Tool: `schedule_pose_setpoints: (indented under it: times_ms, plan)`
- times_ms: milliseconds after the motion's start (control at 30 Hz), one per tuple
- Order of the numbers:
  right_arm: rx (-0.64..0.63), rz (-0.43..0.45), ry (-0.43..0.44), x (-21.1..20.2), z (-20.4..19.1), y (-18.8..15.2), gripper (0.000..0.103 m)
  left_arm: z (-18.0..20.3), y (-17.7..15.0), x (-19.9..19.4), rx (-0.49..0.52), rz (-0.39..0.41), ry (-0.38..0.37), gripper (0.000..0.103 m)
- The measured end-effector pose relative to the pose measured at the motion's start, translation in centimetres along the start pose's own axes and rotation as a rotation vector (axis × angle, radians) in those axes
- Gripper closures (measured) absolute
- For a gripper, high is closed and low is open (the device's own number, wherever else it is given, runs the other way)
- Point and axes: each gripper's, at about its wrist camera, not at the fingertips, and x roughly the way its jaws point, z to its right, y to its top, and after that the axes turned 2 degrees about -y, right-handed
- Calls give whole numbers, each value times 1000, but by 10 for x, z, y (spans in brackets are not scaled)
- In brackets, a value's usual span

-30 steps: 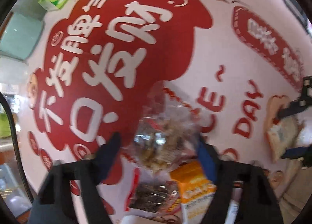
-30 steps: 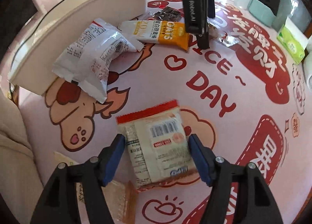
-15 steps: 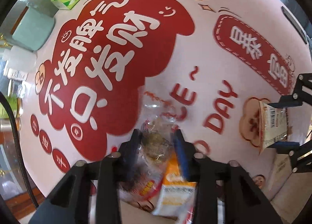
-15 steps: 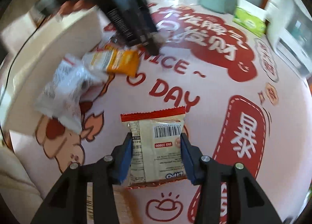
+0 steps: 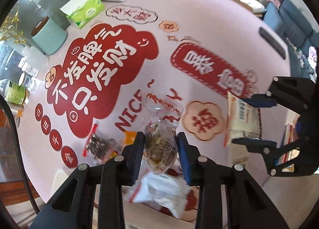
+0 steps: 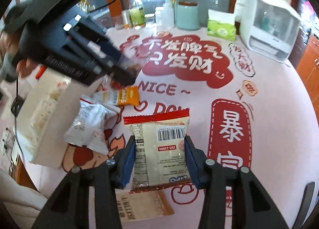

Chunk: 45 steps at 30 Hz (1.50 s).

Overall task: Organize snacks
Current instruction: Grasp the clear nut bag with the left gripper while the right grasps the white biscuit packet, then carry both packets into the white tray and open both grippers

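A round table wore a smooth pink cloth with bold red and white lettering. At its near edge stood a white cardboard box, a crinkled silver-white packet lying against it. The right gripper pinched a flat cream packet with a red zigzag seal and barcode, clear of the cloth. The left gripper squeezed a clear crackly bag of brown snacks tightly above the table.
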Motion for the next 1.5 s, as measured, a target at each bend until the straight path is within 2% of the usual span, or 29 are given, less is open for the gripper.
schedule_pose_setpoints:
  times_ms: [233,367,600,800,933,1067,1333,1500]
  plan:
    - [36,75,-14,-45,-12,1,57,13,-44,-59,-100,116,-38,71]
    - [28,127,26,-71,-32,2,57,11,-82,-94,-188,175,-37,71]
    - [-82,191,101,-100,-91,24,57,-11,-163,-149,-382,286,-2,71]
    - [-183,244,201,-119,-153,49,57,-32,-234,-183,-545,369,79,71]
    - [-212,249,267,-120,-191,62,57,-44,-275,-188,-657,387,149,71]
    - [-216,217,294,-108,-229,74,57,-61,-308,-177,-762,397,143,71]
    - [-141,75,278,-65,-254,76,56,-82,-330,-148,-844,392,103,71]
    - [-111,18,261,-41,-254,71,54,-94,-321,-137,-823,413,96,70]
